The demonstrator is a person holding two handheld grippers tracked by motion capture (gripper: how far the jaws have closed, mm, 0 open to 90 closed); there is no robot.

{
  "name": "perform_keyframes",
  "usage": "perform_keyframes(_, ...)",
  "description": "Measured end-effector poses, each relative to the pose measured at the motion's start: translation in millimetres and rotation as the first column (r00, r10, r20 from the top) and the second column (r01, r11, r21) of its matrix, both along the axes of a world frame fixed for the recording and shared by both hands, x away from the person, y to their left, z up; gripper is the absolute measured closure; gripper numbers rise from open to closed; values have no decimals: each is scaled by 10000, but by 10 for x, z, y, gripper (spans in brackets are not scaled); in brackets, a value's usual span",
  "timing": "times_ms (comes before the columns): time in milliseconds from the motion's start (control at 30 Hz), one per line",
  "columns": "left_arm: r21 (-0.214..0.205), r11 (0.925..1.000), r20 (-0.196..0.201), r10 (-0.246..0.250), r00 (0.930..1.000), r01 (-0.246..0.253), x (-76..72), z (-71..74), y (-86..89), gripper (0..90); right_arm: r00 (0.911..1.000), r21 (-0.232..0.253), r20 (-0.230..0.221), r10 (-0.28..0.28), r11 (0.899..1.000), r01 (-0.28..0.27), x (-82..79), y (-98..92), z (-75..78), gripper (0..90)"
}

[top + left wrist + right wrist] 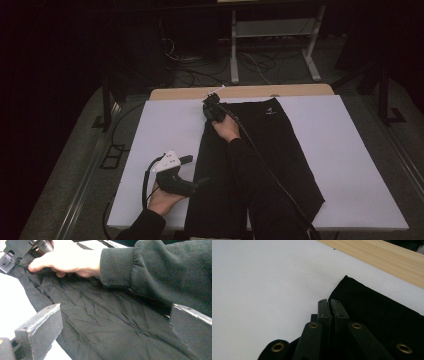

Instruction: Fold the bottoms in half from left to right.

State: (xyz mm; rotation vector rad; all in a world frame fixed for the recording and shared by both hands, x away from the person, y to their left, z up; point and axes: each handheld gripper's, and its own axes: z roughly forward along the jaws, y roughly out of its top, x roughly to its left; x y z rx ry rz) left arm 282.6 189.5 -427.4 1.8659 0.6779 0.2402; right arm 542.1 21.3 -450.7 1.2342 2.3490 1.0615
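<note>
Gripping the far-left corner of the black shorts [260,150], the right gripper [212,106] has its jaws clenched — left gripper [192,172] released; folding barely begun.

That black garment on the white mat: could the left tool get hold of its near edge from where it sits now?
Probably yes. The left tool rests with open jaws right at the black garment's left edge, cloth already lying between them in the left gripper view, nothing in front. The right tool is shut at the far corner, out of the way.
</note>
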Motion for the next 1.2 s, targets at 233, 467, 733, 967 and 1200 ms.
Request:
perform_keyframes(233, 20, 9998, -228, 210, 9995, -209, -8, 1, 24, 0, 9999, 177, -84, -149, 9997, 151, -7, -31, 45, 860)
perform_keyframes(467, 273, 9991, -569, 346, 9978, -331, -34, 29, 64, 0, 9998, 281, 2, -197, 9994, 197, -54, -44, 86, 862)
perform_keyframes(733, 731, 9971, -993, 299, 9946, -227, -88, 27, 61, 0, 9993, 531, 48, -362, 9979, 359, -109, -80, 104, 863)
perform_keyframes(967, 967, 9952, -1380, 301, 9900, -168, -156, 24, 75, 0, 9990, 545, 136, -427, 9976, 419, -135, -103, 154, 862)
perform_keyframes(1200, 1124, 9937, -1747, 180, 9845, 18, -229, 24, 107, 0, 9985, 506, 272, -467, 9977, 453, -177, -100, 199, 862)
